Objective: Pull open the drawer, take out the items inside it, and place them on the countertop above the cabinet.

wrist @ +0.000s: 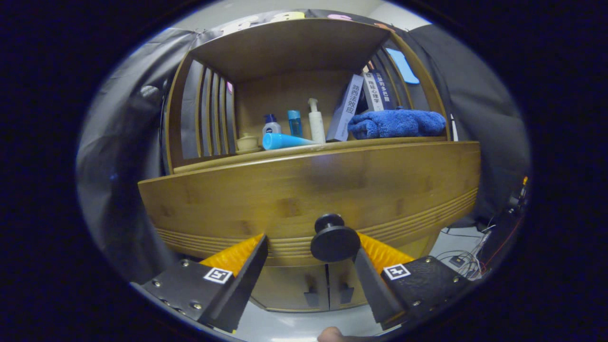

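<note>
Hovering at the closed wooden drawer front (308, 190), claw (311, 254) spread wide, round black knob (335, 242) between its fingers nearer the right one, untouched, blue towel (396, 122) on surface (332, 145) above.

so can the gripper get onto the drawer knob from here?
Probably yes. The gripper is open and the drawer knob sits between its fingers, nearer the right one, with nothing in front. Closing should catch it.
</note>
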Available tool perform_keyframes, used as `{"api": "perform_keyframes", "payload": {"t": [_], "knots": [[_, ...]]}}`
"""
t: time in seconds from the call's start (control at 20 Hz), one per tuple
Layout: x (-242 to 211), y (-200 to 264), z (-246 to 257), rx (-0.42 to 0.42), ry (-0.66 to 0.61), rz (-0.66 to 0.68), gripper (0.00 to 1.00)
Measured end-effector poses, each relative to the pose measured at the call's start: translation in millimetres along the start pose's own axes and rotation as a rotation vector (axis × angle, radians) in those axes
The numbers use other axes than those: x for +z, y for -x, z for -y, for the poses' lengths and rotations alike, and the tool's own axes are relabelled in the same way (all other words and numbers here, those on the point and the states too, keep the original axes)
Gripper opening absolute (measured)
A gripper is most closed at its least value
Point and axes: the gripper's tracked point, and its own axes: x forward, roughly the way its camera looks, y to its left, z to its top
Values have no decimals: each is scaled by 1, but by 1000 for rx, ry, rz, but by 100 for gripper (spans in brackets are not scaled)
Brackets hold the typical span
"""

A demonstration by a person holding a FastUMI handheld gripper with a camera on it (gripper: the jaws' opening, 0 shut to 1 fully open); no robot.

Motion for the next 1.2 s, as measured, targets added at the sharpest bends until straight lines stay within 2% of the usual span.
{"api": "perform_keyframes", "payload": {"t": [0.55, 0.75, 1.2], "knots": [[4, -38, -2, -1, 5, 51, 100], [8, -48, -2, -5, 6, 145, 99], [9, -60, -4, -22, 11, 161, 99]]}}
